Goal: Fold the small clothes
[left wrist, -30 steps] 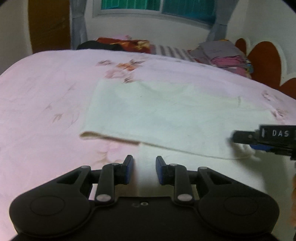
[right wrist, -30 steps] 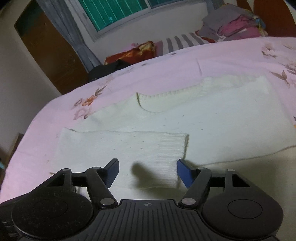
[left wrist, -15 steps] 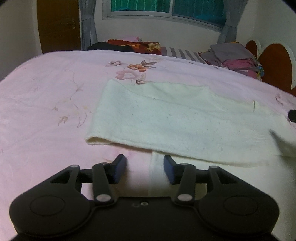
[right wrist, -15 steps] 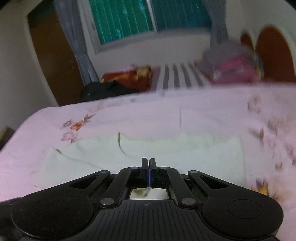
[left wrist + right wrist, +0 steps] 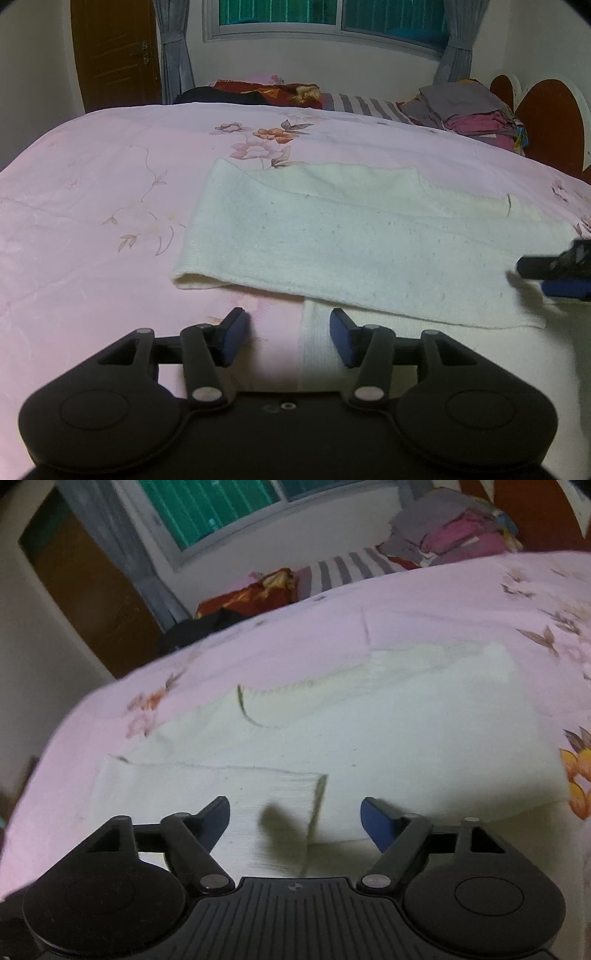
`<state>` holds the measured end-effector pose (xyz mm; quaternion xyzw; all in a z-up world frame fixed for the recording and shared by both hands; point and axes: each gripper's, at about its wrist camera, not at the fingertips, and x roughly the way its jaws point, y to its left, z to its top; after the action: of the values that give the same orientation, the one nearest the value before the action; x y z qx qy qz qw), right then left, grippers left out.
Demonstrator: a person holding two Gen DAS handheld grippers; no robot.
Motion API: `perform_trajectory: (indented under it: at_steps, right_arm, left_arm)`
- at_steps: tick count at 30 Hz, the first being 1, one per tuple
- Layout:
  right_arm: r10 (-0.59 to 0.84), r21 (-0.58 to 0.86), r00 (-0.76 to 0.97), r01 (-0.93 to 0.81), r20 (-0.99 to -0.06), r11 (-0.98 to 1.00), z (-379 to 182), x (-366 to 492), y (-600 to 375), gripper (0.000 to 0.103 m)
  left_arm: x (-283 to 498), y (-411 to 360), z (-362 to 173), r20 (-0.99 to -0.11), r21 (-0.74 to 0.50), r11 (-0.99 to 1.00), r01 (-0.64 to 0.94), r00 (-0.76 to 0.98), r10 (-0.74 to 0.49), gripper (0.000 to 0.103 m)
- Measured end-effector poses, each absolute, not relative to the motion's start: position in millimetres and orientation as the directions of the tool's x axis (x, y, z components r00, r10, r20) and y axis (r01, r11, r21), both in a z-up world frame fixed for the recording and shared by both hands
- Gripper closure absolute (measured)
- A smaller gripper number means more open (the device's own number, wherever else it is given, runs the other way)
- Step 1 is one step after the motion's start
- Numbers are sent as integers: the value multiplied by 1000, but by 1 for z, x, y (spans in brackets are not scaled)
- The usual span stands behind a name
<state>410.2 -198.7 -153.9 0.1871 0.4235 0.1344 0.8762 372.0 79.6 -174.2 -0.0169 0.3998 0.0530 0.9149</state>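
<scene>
Sleeve (image 5: 332,251) lies folded across the cream sweater (image 5: 406,731) on the bed (image 5: 92,206). Your left hand-held gripper (image 5: 287,338) and right hand-held gripper (image 5: 295,818) are both released; next, likely grasp the hem.

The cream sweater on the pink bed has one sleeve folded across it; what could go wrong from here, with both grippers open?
1. The left gripper straddles the edge of the cream sweater and the pink bedsheet; closing there might pinch the sheet too.
2. The folded sleeve lies loose; the right gripper, open around its cuff, could drag it askew.
3. The right view is blurred, so aim may be poor.
</scene>
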Motion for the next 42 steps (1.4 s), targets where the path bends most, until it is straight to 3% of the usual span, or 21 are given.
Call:
perform_trajectory:
  at_steps: [1, 4, 5, 6, 12, 17, 24, 26, 29, 38, 40, 41, 42]
  right_arm:
    - [391, 432, 596, -81, -701, 898, -156, 411, -194, 51]
    - [357, 371, 590, -102, -724, 923, -162, 411, -178, 53]
    - [354, 362, 590, -111, -726, 926, -162, 410, -174, 69]
    - [371, 373, 580, -123, -725, 920, -162, 410, -171, 99]
    - [426, 362, 623, -235, -656, 902, -127, 405, -179, 99]
    - [363, 327, 670, -187, -647, 926, -101, 412, -230, 99]
    - [303, 307, 598, -98, -742, 947, -135, 424, -275, 99]
    - [303, 317, 581, -80, -755, 945, -144, 425, -282, 99]
    - [295, 325, 577, -54, -762, 944, -151, 425, -292, 99]
    - [179, 223, 608, -3, -774, 975, -161, 421, -291, 99]
    - [157, 208, 634, 6, -758, 978, -157, 416, -290, 98]
    - [153, 209, 643, 12, -751, 978, -153, 413, -290, 91]
    - [130, 198, 661, 29, -739, 980, -149, 410, -290, 75]
  left_arm:
    - [372, 79, -174, -732, 14, 994, -111, 675, 86, 51]
    - [372, 79, -176, -731, 24, 993, -117, 676, 97, 46]
    - [373, 79, -176, -730, 27, 992, -120, 676, 102, 44]
    - [373, 79, -177, -729, 30, 992, -122, 676, 105, 43]
    - [379, 83, -178, -729, 29, 989, -145, 674, 121, 35]
    - [384, 83, -179, -719, 46, 988, -150, 682, 137, 35]
    - [389, 73, -177, -678, 82, 992, -93, 724, 124, 67]
    - [390, 73, -177, -674, 68, 994, -80, 731, 105, 80]
    - [391, 73, -177, -669, 56, 995, -79, 737, 96, 90]
    - [386, 74, -174, -665, 87, 995, -56, 740, 100, 95]
    - [380, 80, -165, -661, 69, 996, -59, 745, 90, 92]
    - [377, 84, -160, -655, 58, 996, -65, 750, 87, 88]
    - [375, 88, -155, -647, 45, 996, -72, 758, 84, 86]
